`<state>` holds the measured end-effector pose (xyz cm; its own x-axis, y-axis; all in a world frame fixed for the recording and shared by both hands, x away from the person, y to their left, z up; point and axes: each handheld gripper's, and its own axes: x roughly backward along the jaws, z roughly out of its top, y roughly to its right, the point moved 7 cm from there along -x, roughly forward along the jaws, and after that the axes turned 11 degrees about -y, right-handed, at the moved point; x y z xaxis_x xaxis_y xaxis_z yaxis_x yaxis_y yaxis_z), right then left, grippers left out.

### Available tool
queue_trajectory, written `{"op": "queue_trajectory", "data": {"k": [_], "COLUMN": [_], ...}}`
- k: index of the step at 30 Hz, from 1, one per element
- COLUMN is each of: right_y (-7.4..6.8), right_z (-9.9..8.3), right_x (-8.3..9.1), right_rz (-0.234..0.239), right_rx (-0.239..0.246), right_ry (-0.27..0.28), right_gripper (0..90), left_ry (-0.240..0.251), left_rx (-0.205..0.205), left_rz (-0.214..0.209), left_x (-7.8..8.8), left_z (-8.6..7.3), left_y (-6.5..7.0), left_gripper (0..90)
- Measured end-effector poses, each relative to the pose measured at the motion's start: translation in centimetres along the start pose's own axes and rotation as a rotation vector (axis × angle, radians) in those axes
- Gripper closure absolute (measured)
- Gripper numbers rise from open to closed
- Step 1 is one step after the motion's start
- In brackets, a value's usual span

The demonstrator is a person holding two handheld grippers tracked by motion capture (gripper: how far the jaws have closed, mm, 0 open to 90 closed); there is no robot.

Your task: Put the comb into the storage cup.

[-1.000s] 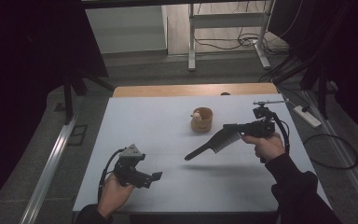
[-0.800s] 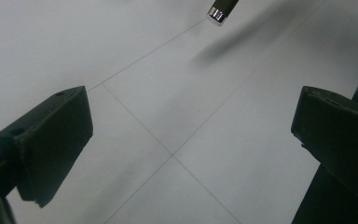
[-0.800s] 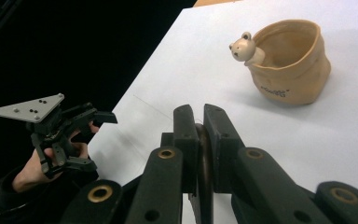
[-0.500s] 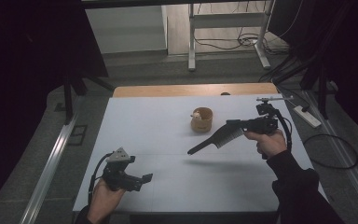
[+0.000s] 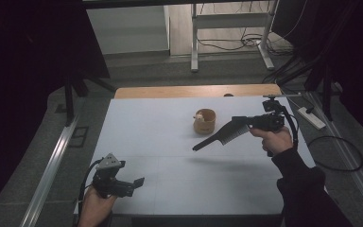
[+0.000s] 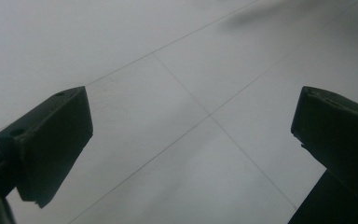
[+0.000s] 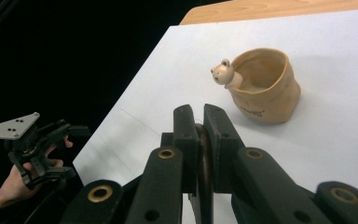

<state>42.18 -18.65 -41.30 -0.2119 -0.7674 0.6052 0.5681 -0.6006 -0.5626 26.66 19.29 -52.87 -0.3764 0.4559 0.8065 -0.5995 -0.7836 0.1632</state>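
My right gripper (image 5: 240, 124) holds a black comb (image 5: 220, 135) above the white table (image 5: 146, 127), jaws shut on its broad end; the comb's narrow end points down-left. In the right gripper view the jaws (image 7: 199, 119) press together on the comb's thin edge (image 7: 202, 163). Just beyond stands a tan cup (image 5: 204, 121) with a small animal figure on its rim (image 7: 223, 72); the cup (image 7: 263, 88) is apart from the comb. My left gripper (image 5: 137, 182) hovers at the table's near-left corner, open and holding nothing; its jaws (image 6: 191, 130) stand wide apart over bare table.
The table's wooden far edge (image 5: 194, 91) borders a floor with cables (image 5: 227, 45) and a metal frame leg (image 5: 194, 47). A power strip (image 5: 312, 118) lies on the floor at the right. The left gripper (image 7: 30, 149) sits off the table's near-left corner in the right gripper view.
The left gripper has drawn back toward the near-left corner, still open. The right gripper has lifted the comb slightly, up and away toward the cup.
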Motion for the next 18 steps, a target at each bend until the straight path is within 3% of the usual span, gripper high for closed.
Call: {"op": "queue_trajectory", "data": {"k": [11, 13, 18], "right_y": [0.8, 0.9, 1.2], "right_z": [1.0, 1.2, 1.6], "right_x": [1.0, 1.2, 1.6], "right_rz": [-0.028, -0.032, -0.042], "right_rx": [-0.025, -0.029, -0.035], "right_ry": [0.027, 0.03, 0.04], "right_gripper": [84.7, 84.7, 84.7], "left_ry": [-0.003, -0.024, -0.012], "left_rx": [0.02, 0.021, 0.031], "left_rz": [-0.013, -0.013, -0.024], "left_x": [0.3, 0.3, 0.4], "left_z": [-0.3, -0.5, -0.6], "left_y": [-0.3, -0.3, -0.4], "left_gripper": [0.0, 0.0, 0.0]}}
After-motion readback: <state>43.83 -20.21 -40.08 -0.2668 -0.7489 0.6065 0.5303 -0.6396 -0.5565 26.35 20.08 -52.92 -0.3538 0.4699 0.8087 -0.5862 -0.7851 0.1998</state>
